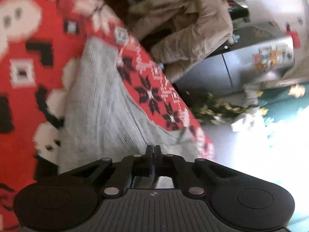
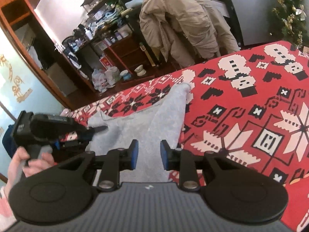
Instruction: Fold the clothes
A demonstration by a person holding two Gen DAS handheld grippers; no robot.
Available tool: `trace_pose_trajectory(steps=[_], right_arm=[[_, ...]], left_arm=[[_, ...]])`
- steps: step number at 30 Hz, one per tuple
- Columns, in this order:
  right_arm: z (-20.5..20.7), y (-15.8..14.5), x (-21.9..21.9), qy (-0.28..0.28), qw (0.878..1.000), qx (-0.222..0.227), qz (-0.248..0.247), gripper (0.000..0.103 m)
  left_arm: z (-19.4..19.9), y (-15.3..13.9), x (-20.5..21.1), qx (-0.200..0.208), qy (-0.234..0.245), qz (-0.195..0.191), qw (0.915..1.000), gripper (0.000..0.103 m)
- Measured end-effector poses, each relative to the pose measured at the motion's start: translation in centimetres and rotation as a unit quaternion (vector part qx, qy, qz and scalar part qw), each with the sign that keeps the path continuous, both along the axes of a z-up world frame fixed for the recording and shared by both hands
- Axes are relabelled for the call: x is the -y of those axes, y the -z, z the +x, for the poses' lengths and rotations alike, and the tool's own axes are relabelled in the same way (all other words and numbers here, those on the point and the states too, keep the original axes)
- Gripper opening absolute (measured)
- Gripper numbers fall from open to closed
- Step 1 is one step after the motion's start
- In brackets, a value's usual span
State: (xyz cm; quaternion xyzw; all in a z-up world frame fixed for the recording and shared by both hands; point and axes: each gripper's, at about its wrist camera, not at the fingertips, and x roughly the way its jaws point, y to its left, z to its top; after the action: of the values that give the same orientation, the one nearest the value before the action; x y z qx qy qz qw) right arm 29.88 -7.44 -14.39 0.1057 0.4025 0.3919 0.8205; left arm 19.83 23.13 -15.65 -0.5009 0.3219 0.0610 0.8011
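A grey garment [image 2: 154,116] lies rumpled on a red patterned blanket [image 2: 251,100]. The left gripper [image 1: 153,148] has its jaws pressed together at the garment's edge, seemingly pinching it. The right gripper [image 2: 148,152] hovers above the cloth, jaws spread. A beige jacket [image 2: 185,19] hangs behind.

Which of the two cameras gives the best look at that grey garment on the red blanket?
The right wrist view. There the grey garment is sharp and seen nearly whole, spread on the red blanket ahead of the open right gripper. The left wrist view shows it close up but blurred, its lower part hidden by the shut left gripper.
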Motion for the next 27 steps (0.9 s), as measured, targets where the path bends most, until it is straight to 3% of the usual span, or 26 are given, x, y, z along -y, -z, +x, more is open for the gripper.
trace_pose_trajectory(steps=[2,4,5,13,18,21,27], right_arm=[[0.0,-0.1,-0.4,0.004,1.000,0.004,-0.001,0.027],[-0.1,-0.1,-1.0,0.003,1.000,0.007,-0.005,0.027],[-0.1,-0.1,-1.3,0.003,1.000,0.009,-0.007,0.027],[-0.2,0.4,-2.4,-0.002,1.000,0.010,-0.023,0.030],[-0.1,0.8,-2.6,-0.003,1.000,0.009,-0.030,0.030],[-0.1,0.9,-2.7,-0.001,0.999,0.012,-0.031,0.030],[-0.2,1.2,-2.9,0.005,0.999,0.022,-0.036,0.030]], left_arm=[[-0.3,-1.6,1.4,-0.001,0.002,0.095,0.9955,0.001],[-0.2,-2.7,2.7,0.001,0.018,0.166,0.9859,0.001],[-0.4,-2.9,3.0,0.003,0.020,0.182,0.9830,0.001],[-2.2,-3.6,1.9,0.016,-0.027,0.179,0.9833,0.001],[-3.1,-4.3,1.3,0.014,-0.056,0.219,0.9741,0.001],[-2.6,-3.4,1.2,-0.006,-0.052,0.218,0.9745,0.001],[-3.4,-3.9,1.2,-0.010,-0.074,0.229,0.9705,0.001]])
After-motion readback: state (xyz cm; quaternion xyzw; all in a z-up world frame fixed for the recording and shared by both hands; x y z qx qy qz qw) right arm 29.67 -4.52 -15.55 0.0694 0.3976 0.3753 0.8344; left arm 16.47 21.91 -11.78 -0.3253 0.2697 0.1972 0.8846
